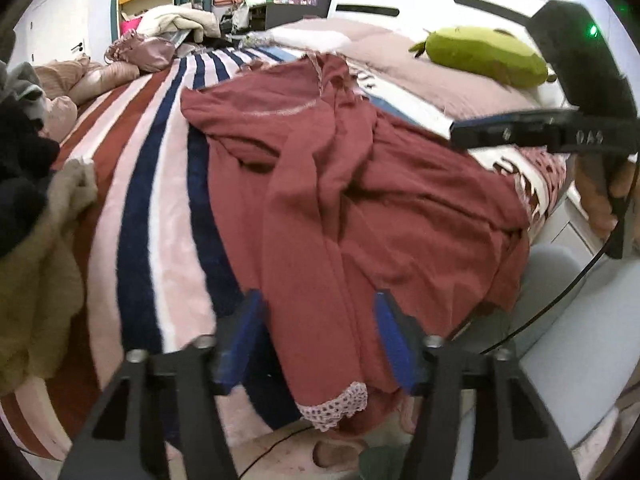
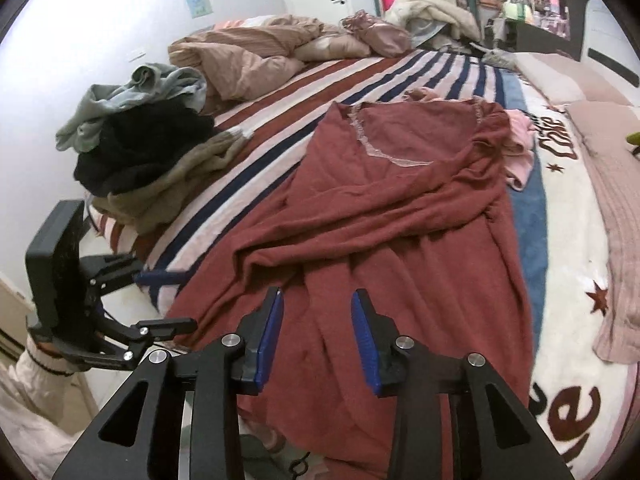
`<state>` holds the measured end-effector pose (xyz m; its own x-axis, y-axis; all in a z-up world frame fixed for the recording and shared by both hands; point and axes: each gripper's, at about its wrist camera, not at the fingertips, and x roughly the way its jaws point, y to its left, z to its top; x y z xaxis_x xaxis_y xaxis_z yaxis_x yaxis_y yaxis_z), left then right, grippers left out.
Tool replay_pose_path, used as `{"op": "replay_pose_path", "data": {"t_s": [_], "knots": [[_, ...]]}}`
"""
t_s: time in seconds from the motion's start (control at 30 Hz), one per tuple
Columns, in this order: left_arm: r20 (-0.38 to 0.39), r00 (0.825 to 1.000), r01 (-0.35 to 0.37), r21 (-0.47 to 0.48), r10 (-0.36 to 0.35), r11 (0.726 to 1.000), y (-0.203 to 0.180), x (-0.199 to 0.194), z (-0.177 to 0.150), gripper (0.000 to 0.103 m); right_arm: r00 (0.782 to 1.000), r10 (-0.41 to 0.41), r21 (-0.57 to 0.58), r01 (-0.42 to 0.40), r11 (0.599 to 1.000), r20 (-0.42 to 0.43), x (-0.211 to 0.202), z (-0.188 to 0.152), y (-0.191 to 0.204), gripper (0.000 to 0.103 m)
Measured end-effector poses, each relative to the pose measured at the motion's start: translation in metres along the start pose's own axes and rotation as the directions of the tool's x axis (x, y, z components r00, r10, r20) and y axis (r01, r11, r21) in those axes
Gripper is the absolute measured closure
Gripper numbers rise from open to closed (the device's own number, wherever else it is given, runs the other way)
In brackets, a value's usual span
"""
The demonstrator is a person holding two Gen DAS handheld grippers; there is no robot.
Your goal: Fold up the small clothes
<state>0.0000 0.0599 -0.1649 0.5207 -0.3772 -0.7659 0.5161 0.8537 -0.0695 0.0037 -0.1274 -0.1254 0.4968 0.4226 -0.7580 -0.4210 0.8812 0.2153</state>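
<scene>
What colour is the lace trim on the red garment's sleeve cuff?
Pale pinkish-white crochet lace on the brick-red garment, clearest in the left wrist view.

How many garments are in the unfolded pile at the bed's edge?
3 visible: a grey garment on top, a black one in the middle, an olive-tan one at the bottom spilling toward the stripes. More may be hidden underneath.

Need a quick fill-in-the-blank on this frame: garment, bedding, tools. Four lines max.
1. The rust-red garment lies spread on a ____ blanket.
2. Its sleeve cuff is trimmed with ____.
3. The green plush toy rests near the ____.
4. Both the left tool and the right tool have their jaws ____.

Missing words: striped; lace; pillows; open
</scene>
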Motion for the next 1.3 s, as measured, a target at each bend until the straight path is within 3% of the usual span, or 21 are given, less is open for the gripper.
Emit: {"op": "replay_pose_path", "data": {"t_s": [0.07, 0.17, 0.27, 0.33, 0.37, 0.53, 0.6, 0.67, 0.73, 0.8, 0.87, 0.97, 1.13, 1.2, 1.23, 1.3], "knots": [[-0.011, 0.998, -0.063, 0.010, 0.063, 0.998, -0.001, 0.007, 0.000, 0.082, 1.000, -0.013, 0.030, 0.014, 0.999, -0.003, 0.001, 0.000, -0.008, 0.072], [-0.003, 0.997, -0.080, -0.019, 0.080, 0.997, 0.005, 0.008, 0.001, 0.097, 1.000, -0.015, 0.064, 0.016, 0.998, -0.010, 0.003, -0.002, -0.015, 0.072], [-0.002, 0.989, -0.145, -0.041, 0.145, 0.989, 0.016, 0.007, 0.004, 0.099, 0.999, -0.032, 0.061, 0.033, 0.998, -0.006, 0.002, -0.003, -0.017, 0.072], [-0.013, 0.977, -0.214, -0.029, 0.214, 0.976, 0.020, 0.010, 0.006, 0.099, 1.000, -0.031, 0.064, 0.031, 0.997, -0.003, 0.002, -0.002, -0.017, 0.072], [-0.010, 0.978, -0.207, -0.030, 0.206, 0.978, 0.021, 0.009, 0.007, 0.099, 1.000, -0.031, 0.065, 0.031, 0.997, -0.002, 0.002, -0.002, -0.017, 0.072], [0.056, 0.996, -0.071, -0.061, 0.074, 0.996, 0.018, -0.007, 0.011, 0.096, 0.999, -0.035, 0.056, 0.034, 0.998, 0.003, 0.002, -0.001, -0.016, 0.072], [0.069, 0.996, -0.054, -0.031, 0.056, 0.998, 0.011, -0.010, 0.012, 0.072, 1.000, -0.031, 0.058, 0.031, 0.998, 0.000, 0.003, -0.001, -0.016, 0.072], [0.066, 0.995, -0.071, -0.003, 0.071, 0.997, 0.004, -0.006, 0.012, 0.066, 1.000, -0.031, 0.057, 0.031, 0.998, -0.001, 0.003, -0.001, -0.016, 0.072], [0.028, 0.994, -0.110, 0.009, 0.110, 0.994, 0.001, 0.008, 0.010, 0.066, 0.999, -0.033, 0.054, 0.033, 0.998, 0.002, 0.003, -0.001, -0.016, 0.072], [0.007, 0.990, -0.140, -0.015, 0.140, 0.990, 0.005, 0.017, 0.010, 0.086, 0.999, -0.036, 0.053, 0.035, 0.998, 0.004, 0.002, -0.001, -0.016, 0.072], [0.020, 0.991, -0.134, -0.067, 0.136, 0.989, 0.013, 0.016, 0.011, 0.097, 0.999, -0.037, 0.054, 0.037, 0.998, 0.006, 0.002, -0.002, -0.017, 0.072], [0.060, 0.985, -0.149, -0.155, 0.160, 0.977, 0.035, 0.004, 0.018, 0.097, 0.999, -0.036, 0.061, 0.035, 0.998, 0.008, 0.001, -0.003, -0.021, 0.072], [0.002, 0.972, -0.232, -0.205, 0.237, 0.951, 0.061, 0.015, 0.021, 0.097, 1.000, -0.027, 0.077, 0.026, 0.997, 0.009, 0.002, -0.001, -0.025, 0.072], [0.012, 0.975, -0.217, -0.203, 0.224, 0.955, 0.061, 0.014, 0.024, 0.097, 1.000, -0.026, 0.077, 0.025, 0.997, 0.008, 0.003, 0.000, -0.025, 0.072], [0.034, 0.979, -0.190, -0.207, 0.201, 0.960, 0.059, 0.011, 0.025, 0.095, 1.000, -0.029, 0.073, 0.028, 0.997, 0.008, 0.003, 0.000, -0.025, 0.072], [0.068, 0.983, -0.152, -0.206, 0.169, 0.967, 0.057, 0.005, 0.032, 0.075, 0.999, -0.033, 0.066, 0.032, 0.997, 0.006, 0.003, 0.000, -0.026, 0.072]]}}
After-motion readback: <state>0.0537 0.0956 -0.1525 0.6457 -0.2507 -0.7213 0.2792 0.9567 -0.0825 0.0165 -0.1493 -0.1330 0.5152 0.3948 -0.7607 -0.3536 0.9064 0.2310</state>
